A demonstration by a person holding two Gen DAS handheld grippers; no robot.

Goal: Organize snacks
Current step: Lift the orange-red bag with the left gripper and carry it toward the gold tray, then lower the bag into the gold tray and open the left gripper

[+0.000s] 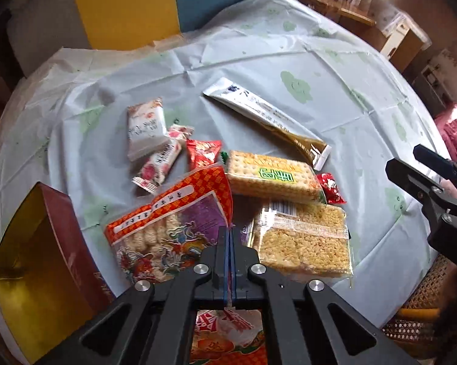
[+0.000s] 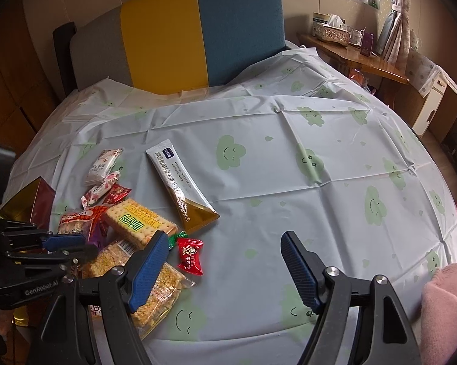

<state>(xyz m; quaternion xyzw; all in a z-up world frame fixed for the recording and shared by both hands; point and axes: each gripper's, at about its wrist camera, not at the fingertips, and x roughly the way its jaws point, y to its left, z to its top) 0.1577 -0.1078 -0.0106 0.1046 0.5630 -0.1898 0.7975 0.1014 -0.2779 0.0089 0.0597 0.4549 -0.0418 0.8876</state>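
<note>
your left gripper (image 1: 230, 231) is pinched shut on the orange snack bag's (image 1: 167, 222) thin corner, beside the red box (image 1: 67, 243) at the near left; it could slip. your right gripper (image 2: 225, 261) hangs open, empty.
</note>
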